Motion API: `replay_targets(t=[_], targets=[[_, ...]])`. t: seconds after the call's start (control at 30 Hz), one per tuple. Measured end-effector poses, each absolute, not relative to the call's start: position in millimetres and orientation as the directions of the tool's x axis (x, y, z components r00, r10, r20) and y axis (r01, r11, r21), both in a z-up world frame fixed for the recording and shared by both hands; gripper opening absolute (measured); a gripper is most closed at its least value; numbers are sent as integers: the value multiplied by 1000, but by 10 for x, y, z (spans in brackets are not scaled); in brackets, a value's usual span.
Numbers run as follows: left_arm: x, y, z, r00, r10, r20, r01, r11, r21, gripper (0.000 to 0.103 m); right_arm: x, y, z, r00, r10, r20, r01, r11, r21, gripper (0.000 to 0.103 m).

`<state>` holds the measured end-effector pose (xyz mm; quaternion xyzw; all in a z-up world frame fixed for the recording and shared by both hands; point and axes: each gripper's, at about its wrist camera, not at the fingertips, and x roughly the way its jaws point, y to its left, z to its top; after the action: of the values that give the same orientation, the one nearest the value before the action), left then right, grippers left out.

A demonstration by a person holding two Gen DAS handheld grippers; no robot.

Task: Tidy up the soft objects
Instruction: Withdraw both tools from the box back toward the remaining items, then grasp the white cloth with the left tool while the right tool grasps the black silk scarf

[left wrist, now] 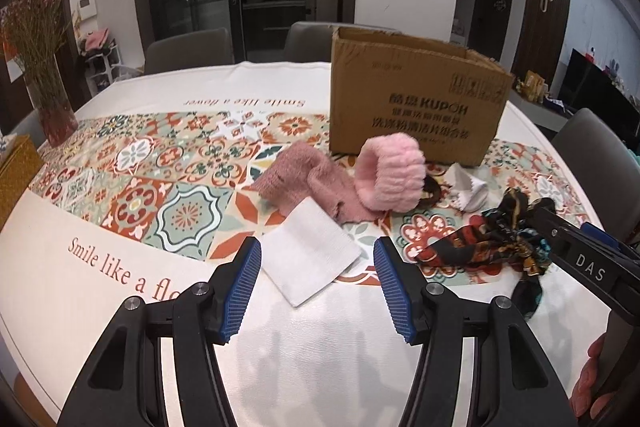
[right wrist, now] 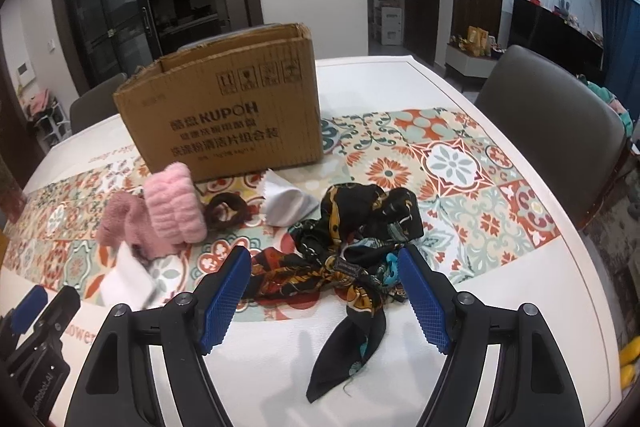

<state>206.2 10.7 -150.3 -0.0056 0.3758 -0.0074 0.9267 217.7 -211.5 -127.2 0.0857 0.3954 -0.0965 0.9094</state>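
both grippers hung empty with jaws apart: left gripper [left wrist: 318, 281] framed the white cloth [left wrist: 310, 251] low in the frame, right gripper [right wrist: 324, 293] the patterned scarf [right wrist: 344, 259], likely bound for the cardboard box [right wrist: 224, 107].

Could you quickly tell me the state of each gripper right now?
Left gripper: open, empty, above the white folded cloth.
Right gripper: open, empty, above the dark patterned scarf.

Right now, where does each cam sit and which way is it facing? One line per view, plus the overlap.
Left wrist: on the left gripper, angled down over the table, facing the white cloth; its own open fingers show, plus the right gripper and fingertips at right.
Right wrist: on the right gripper, angled down, facing the patterned scarf; its own open fingers show, the left gripper at lower left.
Shared: cardboard box, pink headband, pink knit cloth, brown scrunchie, scarf, white cloth.
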Motion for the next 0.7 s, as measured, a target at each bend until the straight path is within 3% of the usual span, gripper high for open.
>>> replay_targets(t=[0.7], targets=[[2546,166,-2087,652,13,-758,-40,999,-18,58,2460,-2182,-1811,603,-152,-783,334,939,76,76]])
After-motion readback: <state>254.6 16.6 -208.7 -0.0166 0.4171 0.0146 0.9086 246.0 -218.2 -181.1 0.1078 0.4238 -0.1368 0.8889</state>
